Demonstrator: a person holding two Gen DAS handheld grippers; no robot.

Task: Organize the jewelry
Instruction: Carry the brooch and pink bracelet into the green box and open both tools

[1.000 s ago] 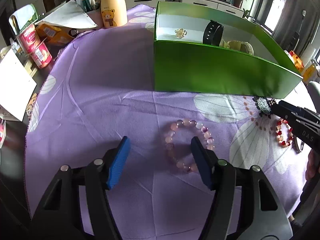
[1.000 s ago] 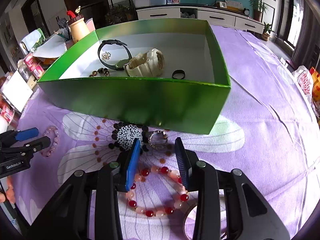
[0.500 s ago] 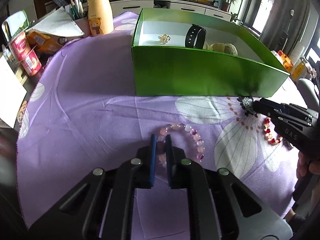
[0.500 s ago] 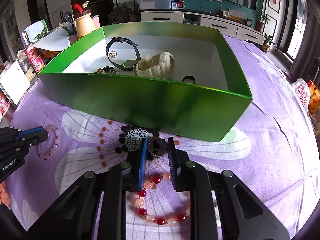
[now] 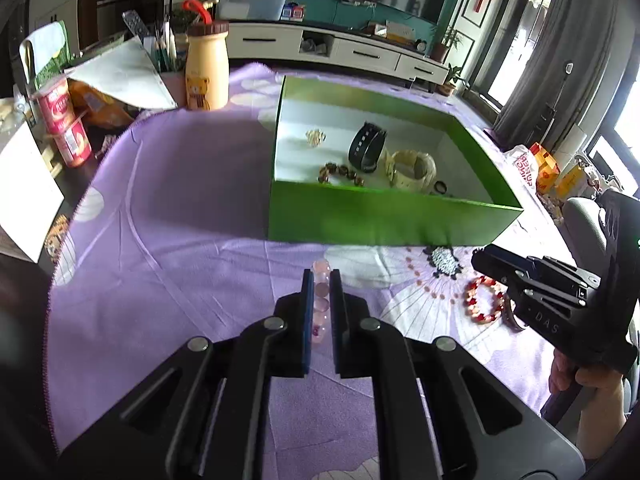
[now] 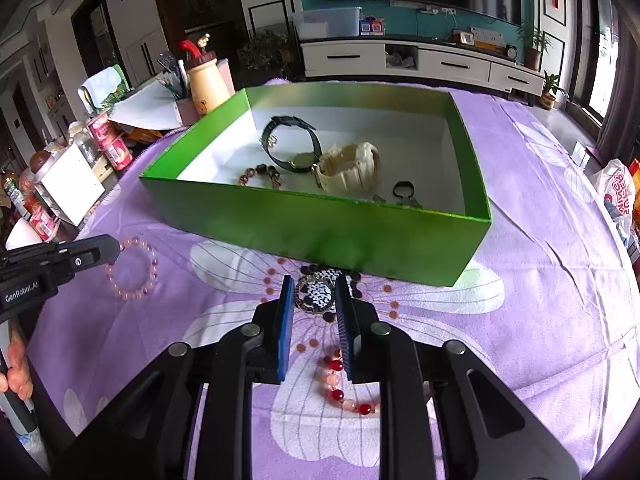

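Observation:
My left gripper is shut on a pink bead bracelet and holds it above the purple cloth; the bracelet hangs from it in the right wrist view. My right gripper is shut on a round black-and-white spotted brooch, lifted above the cloth. A red bead bracelet lies on the cloth under it, also in the left wrist view. The green box behind holds a black watch, a cream watch, a brown bracelet and small pieces.
A black-and-white beaded flower piece lies by the box's front wall. A yellow bear bottle, red cans, papers and a white card crowd the table's left edge. A snack bag lies at the right.
Both grippers have risen and pulled back. The left lifted the pink bracelet off the cloth; the right lifted the brooch it closed on.

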